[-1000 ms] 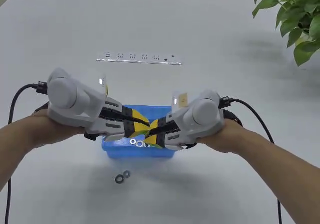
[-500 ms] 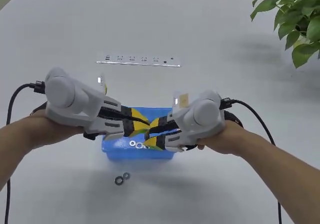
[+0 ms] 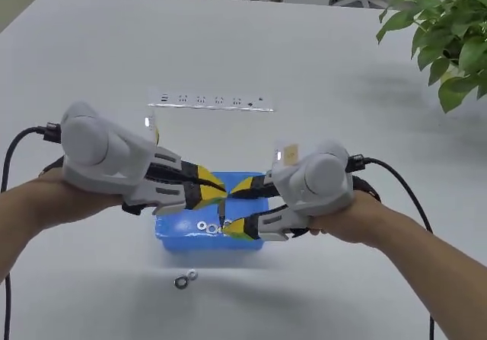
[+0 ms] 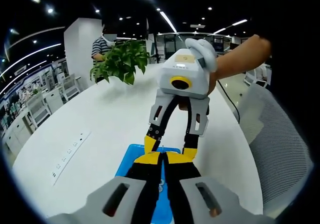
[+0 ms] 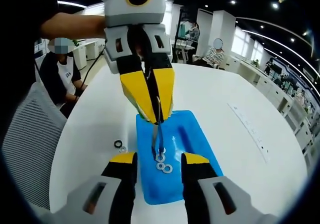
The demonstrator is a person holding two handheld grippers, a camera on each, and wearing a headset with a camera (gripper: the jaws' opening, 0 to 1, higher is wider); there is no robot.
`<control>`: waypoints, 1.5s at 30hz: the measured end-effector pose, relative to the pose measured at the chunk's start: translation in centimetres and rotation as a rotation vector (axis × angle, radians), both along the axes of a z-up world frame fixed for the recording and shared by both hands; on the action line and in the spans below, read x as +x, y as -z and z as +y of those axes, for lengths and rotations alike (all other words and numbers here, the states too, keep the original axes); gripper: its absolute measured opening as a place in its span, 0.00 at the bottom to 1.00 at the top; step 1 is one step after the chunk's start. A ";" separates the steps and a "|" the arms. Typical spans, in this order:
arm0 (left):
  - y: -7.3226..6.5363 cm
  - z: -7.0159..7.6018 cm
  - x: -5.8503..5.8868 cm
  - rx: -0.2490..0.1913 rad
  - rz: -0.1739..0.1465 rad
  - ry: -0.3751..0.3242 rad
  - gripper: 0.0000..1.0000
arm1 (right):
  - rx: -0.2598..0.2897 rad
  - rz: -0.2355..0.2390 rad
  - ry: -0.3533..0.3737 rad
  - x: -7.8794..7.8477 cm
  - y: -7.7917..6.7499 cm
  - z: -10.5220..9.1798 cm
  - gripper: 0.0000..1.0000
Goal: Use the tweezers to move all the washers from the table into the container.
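Observation:
My left gripper point(image 3: 219, 193) is shut on thin metal tweezers point(image 3: 221, 218) that hang down into a shallow blue container point(image 3: 175, 233). In the right gripper view the left gripper point(image 5: 158, 118) comes in from the top, and the tweezers point(image 5: 156, 134) reach a washer among three washers point(image 5: 161, 165) in the container point(image 5: 185, 139). My right gripper point(image 3: 230, 211) faces the left one over the container, open, with nothing between its jaws point(image 5: 159, 159). Two more washers point(image 3: 185, 280) lie on the white table in front of the container, and in the right gripper view these washers point(image 5: 120, 146) lie to its left.
A white power strip point(image 3: 209, 101) lies on the table beyond the container. A leafy green plant point(image 3: 445, 36) stands at the far right. Cables trail from both grippers. People sit at desks in the background of the gripper views.
The head camera has tilted, shifting the whole picture down. My right gripper has drawn back a little to the right, and the tweezers now show between the two grippers.

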State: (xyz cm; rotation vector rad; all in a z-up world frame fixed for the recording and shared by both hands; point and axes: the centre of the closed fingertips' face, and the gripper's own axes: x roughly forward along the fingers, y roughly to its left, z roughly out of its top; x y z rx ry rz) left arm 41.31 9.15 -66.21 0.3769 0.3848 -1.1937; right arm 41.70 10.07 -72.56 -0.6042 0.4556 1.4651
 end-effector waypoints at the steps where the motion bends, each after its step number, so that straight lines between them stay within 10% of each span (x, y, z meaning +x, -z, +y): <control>1: -0.1 0.0 0.0 0.000 0.000 -0.002 0.06 | -0.003 -0.002 0.007 0.0 0.0 -0.2 0.37; 45: -2.2 2.8 -4.4 0.011 0.011 -0.077 0.06 | 0.046 0.011 0.244 -1.5 -2.0 -4.4 0.73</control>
